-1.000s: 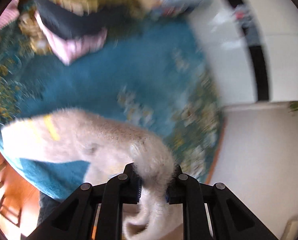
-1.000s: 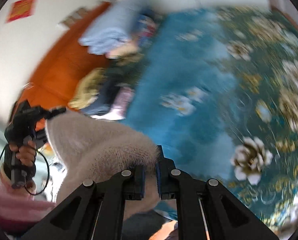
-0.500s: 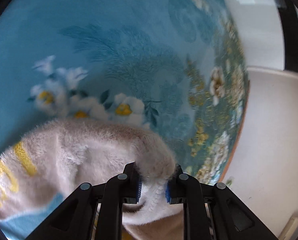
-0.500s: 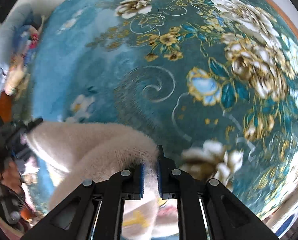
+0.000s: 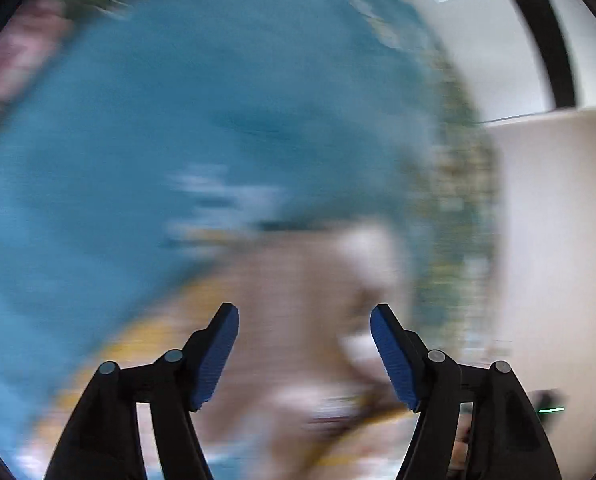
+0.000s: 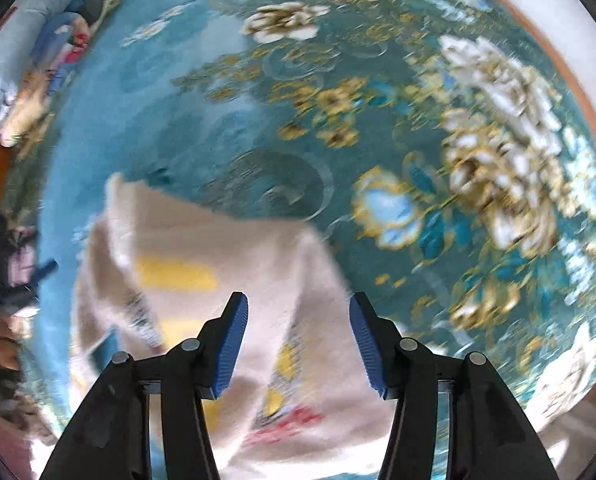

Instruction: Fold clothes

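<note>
A cream fuzzy sweater with yellow and red marks lies on the teal floral carpet. My right gripper is open and empty just above the sweater's near part. In the left wrist view the picture is heavily blurred: my left gripper is open and empty over the beige sweater on the blue carpet.
A pile of other clothes lies at the carpet's far left edge. White floor borders the carpet on the right in the left wrist view. The other hand and gripper show dimly at the far left of the right wrist view.
Both grippers were shut on the sweater and lowered it onto the carpet. Both have opened and let go; the sweater rests on the carpet. The left camera is moving fast.
</note>
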